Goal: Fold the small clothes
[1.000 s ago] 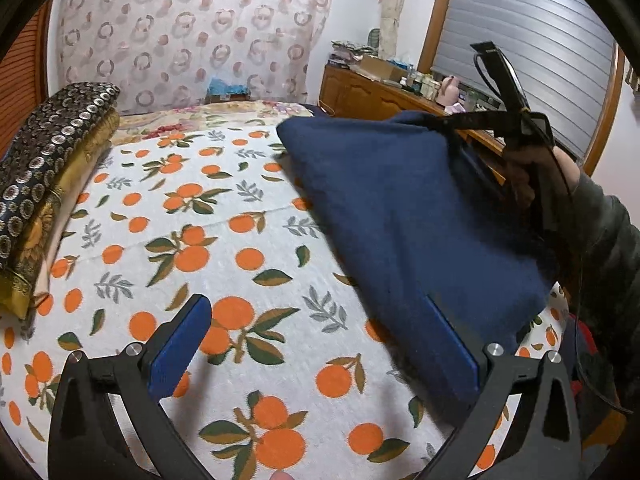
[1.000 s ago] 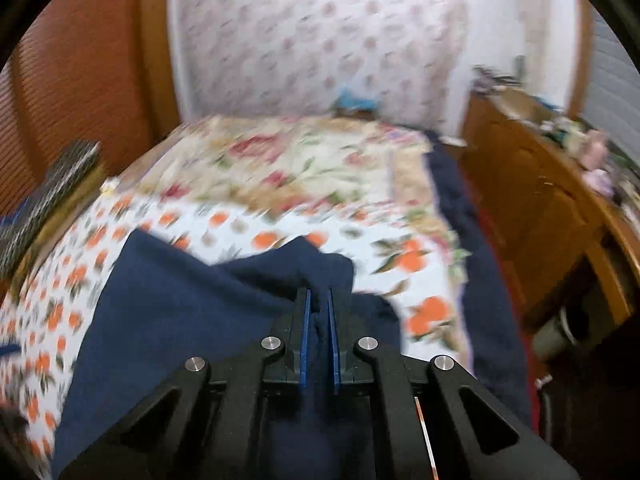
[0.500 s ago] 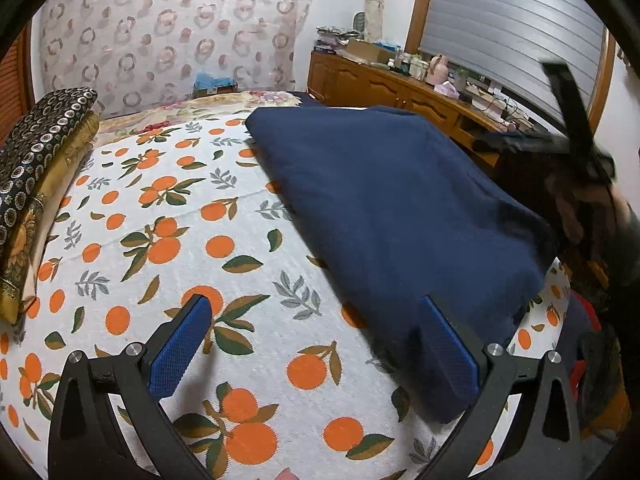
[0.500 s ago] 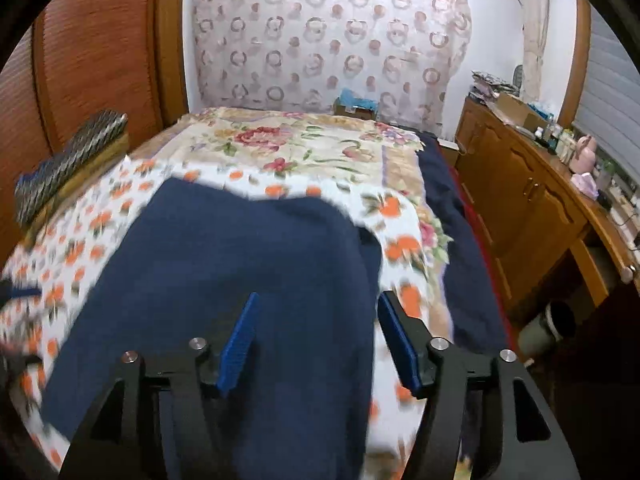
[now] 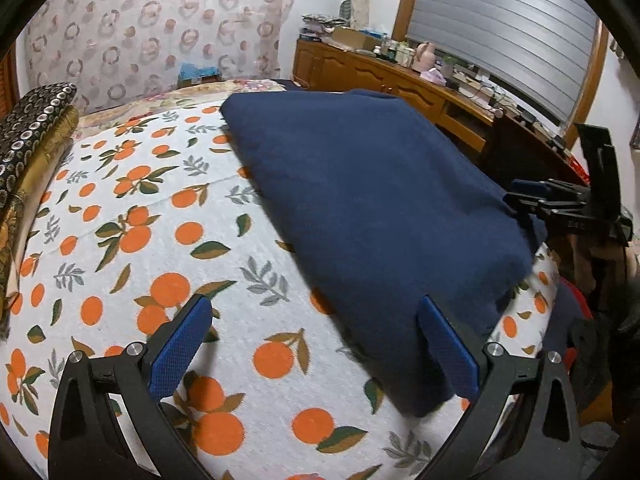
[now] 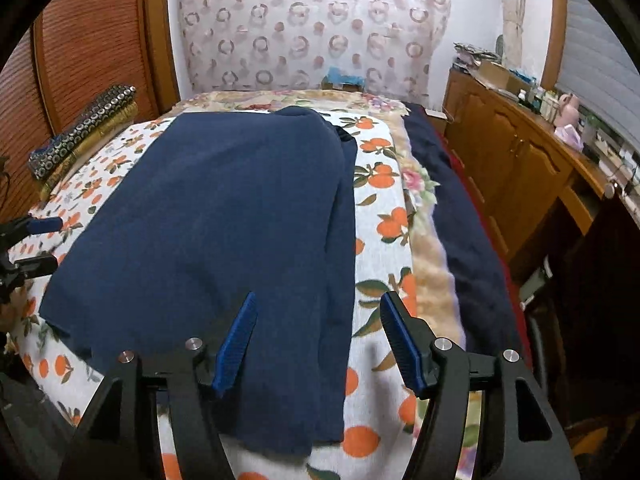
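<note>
The dark navy knit garment (image 6: 224, 216) lies flat across the centre of the frame on the orange-print white bedspread (image 5: 160, 248), one side already doubled over, so it looks ready for the next fold. Your right gripper (image 6: 318, 340) hangs spread over its near hem at the bottom, holding nothing. Your left gripper (image 5: 316, 344) is also spread and empty at the garment's lower edge, likely lined up to take a corner.

Lots of bare orange-print bed cover (image 5: 132, 240) left of the blue cloth (image 5: 380, 208). Blocked on the far left by stacked pillows (image 5: 28, 140). Hemmed in on the right by a long wooden cabinet (image 6: 516, 164).
</note>
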The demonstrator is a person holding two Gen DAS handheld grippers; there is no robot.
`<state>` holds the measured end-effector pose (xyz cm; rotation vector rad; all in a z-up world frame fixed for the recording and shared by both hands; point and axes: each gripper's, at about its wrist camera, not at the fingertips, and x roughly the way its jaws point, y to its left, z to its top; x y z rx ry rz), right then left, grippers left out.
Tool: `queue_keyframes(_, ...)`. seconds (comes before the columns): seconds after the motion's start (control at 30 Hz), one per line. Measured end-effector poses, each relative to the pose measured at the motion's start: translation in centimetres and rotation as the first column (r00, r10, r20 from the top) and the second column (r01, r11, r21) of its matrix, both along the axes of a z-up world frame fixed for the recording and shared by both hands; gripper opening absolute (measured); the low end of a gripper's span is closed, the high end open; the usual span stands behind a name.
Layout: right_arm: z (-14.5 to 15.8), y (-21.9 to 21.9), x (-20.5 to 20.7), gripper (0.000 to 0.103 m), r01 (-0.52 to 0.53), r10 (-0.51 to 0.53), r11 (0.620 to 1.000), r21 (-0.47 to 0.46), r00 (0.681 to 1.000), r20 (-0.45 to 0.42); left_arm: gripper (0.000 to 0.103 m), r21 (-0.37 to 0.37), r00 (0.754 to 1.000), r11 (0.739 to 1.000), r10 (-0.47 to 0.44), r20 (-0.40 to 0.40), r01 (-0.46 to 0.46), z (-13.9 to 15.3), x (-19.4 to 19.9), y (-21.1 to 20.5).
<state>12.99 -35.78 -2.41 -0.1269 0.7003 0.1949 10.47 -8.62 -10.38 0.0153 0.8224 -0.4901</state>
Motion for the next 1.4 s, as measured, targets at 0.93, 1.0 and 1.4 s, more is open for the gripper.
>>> queue_keyframes(0.93, -2.1, 0.4, -2.3, 0.014, -0.109, 0.116, 0.986, 0.126, 0.992, -0.044, 0.014, -0.037, 0.982, 0.984, -0.174, -0.068, 0.172, -0.5, -2.8, -2.2)
queue_keyframes(1.0, -1.4, 0.2, -2.8, 0.013, -0.112, 0.115, 0.982, 0.153, 0.993, -0.006, 0.013, -0.064, 0.984, 0.984, -0.172, -0.049, 0.169, 0.3, -2.8, -1.9)
queue_keyframes(1.4, 5.9, 2.0, 0.2, 0.012, -0.197, 0.168, 0.971, 0.133, 0.965, 0.202, 0.012, -0.146, 0.992, 0.985, -0.082, 0.097, 0.096, 7.6, 3.8, 0.2)
